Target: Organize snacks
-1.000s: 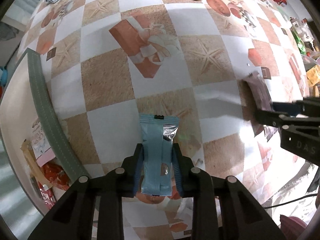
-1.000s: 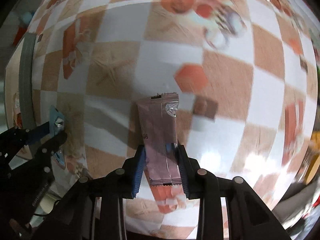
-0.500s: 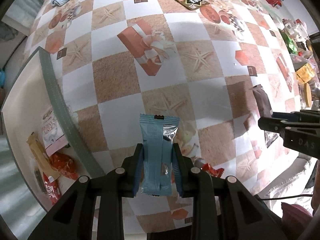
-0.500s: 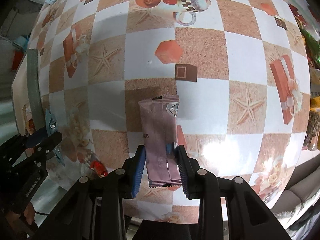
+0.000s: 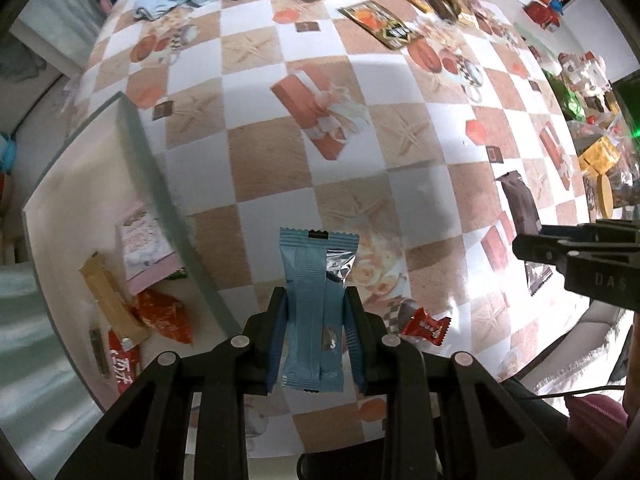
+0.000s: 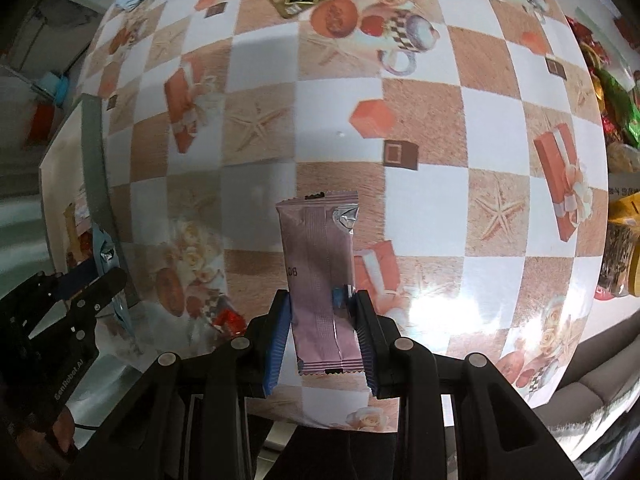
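Two grippers, each clamped on one packet. The left gripper [image 5: 316, 344] pinches a blue packet [image 5: 314, 304] at its lower half between nearly closed pads; the right gripper [image 6: 322, 340] grips a pink packet [image 6: 322, 280] the same way. Both packets hang clear above the table [image 5: 280, 160], long axes running straight out along the fingers, free ends pointing away from the cameras. One red candy [image 5: 426, 326] lies on the cloth near the blue packet. One box [image 5: 80, 184] at the left holds several snacks.
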Motion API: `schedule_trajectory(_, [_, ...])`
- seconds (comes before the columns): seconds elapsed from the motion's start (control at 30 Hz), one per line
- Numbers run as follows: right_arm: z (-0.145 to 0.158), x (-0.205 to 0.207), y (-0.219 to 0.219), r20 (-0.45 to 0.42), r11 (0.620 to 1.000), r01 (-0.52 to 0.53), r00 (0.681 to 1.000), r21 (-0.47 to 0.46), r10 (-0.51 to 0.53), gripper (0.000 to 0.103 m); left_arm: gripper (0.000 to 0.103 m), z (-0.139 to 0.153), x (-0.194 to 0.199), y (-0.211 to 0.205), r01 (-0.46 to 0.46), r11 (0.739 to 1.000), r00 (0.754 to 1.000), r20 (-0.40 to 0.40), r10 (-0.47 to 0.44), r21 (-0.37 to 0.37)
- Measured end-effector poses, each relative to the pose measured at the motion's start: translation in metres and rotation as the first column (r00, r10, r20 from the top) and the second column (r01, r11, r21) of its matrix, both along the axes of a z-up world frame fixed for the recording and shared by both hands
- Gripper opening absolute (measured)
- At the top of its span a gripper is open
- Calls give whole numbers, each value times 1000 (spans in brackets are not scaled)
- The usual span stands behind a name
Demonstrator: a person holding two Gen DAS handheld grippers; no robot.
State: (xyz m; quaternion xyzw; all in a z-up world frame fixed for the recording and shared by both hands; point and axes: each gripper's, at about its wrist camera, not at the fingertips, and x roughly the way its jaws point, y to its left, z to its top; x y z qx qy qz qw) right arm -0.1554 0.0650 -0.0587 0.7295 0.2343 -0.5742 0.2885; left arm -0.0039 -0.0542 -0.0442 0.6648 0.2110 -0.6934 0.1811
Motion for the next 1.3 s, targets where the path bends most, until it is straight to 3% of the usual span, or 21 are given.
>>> schedule_trajectory(0.4, [25,24,-38,-34,994,-109,994,-31,108,34,31,6,33,-26,-79,997,996,-37,78,-27])
schedule_trajectory(1.3, [23,96,-123,-67,947,-316,947,-52,313,34,31,10,96,-84,-273,962,960,-77,270,-32])
